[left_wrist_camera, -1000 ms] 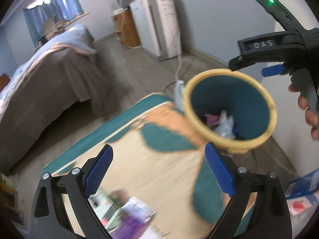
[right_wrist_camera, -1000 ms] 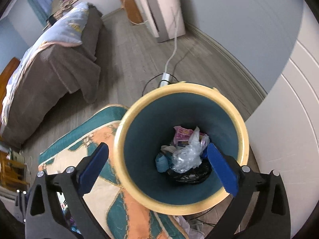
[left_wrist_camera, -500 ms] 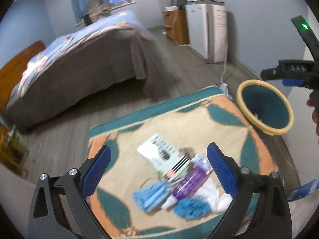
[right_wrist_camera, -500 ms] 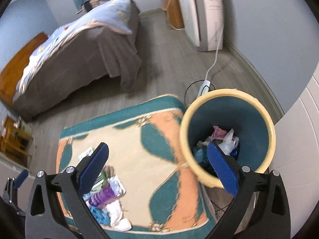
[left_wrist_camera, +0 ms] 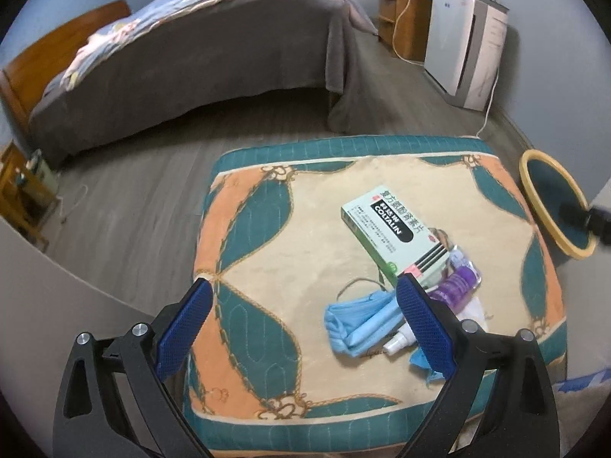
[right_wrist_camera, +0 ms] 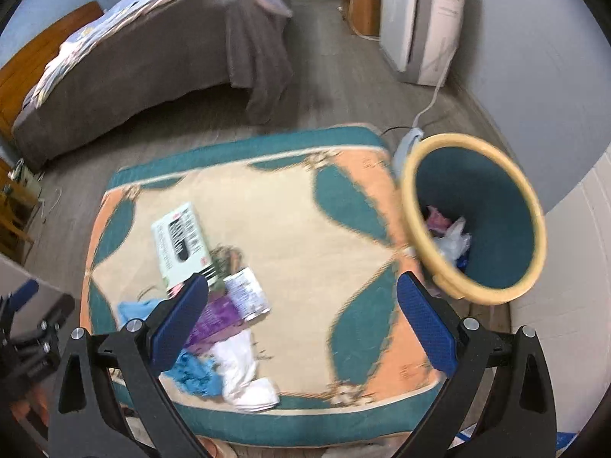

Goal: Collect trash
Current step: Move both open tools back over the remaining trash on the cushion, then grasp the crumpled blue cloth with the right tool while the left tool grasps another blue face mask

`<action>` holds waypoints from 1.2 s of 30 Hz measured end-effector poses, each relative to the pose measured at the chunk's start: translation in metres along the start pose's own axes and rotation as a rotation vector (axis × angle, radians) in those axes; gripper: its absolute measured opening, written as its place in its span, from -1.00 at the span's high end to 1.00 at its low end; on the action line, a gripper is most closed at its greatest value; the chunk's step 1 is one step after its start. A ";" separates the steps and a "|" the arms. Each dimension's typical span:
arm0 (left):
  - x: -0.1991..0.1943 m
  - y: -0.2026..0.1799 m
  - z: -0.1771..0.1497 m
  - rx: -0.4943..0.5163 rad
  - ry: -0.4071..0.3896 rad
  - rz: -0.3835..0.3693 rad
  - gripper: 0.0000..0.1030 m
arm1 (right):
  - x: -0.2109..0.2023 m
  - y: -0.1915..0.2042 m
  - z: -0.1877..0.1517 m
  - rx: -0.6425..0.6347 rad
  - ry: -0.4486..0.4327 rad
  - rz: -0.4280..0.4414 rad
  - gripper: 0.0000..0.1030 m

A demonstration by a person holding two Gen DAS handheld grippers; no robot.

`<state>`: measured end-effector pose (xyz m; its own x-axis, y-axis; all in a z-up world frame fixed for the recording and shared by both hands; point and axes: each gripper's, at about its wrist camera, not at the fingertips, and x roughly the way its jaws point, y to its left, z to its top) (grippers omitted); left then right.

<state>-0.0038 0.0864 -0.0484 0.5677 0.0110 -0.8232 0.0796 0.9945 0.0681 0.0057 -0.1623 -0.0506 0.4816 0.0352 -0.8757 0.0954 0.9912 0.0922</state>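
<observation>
Nearest the left wrist camera, the left tongs [left_wrist_camera: 301,320] hang released, their blue pads spread wide with nothing between them, above the near part of a padded surface [left_wrist_camera: 275,236] patterned in teal, orange and cream. The right tongs [right_wrist_camera: 301,318] are likewise released and empty, over the same surface seen from its other side.

Just past the left tongs lies a heap of trash. A crumpled blue face mask [left_wrist_camera: 359,320] sits closest, touching a small white spray bottle [left_wrist_camera: 399,341]. A purple wrapper [left_wrist_camera: 456,284] lies beside them, partly hidden by the tongs' right pad. In the right wrist view a white cloth [right_wrist_camera: 244,374] and a blue crumpled piece [right_wrist_camera: 194,374] rest at the near edge of the heap, though that view is blurred.

Behind these, a pale green medicine box [left_wrist_camera: 393,236] lies flat, its far end angled toward the surface's middle.

Beyond the surface's right edge stands a yellow-rimmed teal bin [right_wrist_camera: 485,225], just beside the surface, with plastic and pink scraps at its bottom.

Farther off are the grey wooden floor [left_wrist_camera: 145,175], a bed [left_wrist_camera: 191,45] with a brown cover, and a white appliance [left_wrist_camera: 462,42] against the wall.
</observation>
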 end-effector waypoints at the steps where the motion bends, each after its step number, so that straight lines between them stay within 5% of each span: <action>1: -0.001 0.002 -0.001 -0.006 -0.002 -0.008 -0.86 | 0.005 0.008 -0.007 -0.011 0.009 0.016 -0.89; 7: 0.002 0.008 0.000 -0.025 0.015 -0.017 -0.86 | 0.046 0.051 -0.051 -0.130 0.104 0.046 -0.81; 18: 0.015 0.013 0.001 -0.041 0.051 -0.008 -0.86 | 0.080 0.105 -0.090 -0.312 0.276 0.175 0.19; 26: 0.022 0.007 -0.002 -0.024 0.082 -0.020 -0.86 | 0.036 0.090 -0.044 -0.290 0.221 0.184 0.34; 31: 0.035 -0.001 -0.007 0.010 0.104 -0.020 -0.86 | 0.004 0.067 0.001 -0.292 0.098 0.140 0.35; 36: 0.061 -0.005 -0.017 -0.009 0.172 -0.041 -0.83 | 0.010 0.025 0.021 -0.163 0.047 0.125 0.34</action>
<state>0.0162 0.0835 -0.1086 0.4156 -0.0131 -0.9095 0.0919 0.9954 0.0276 0.0311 -0.1403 -0.0467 0.4391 0.1610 -0.8839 -0.1063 0.9862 0.1268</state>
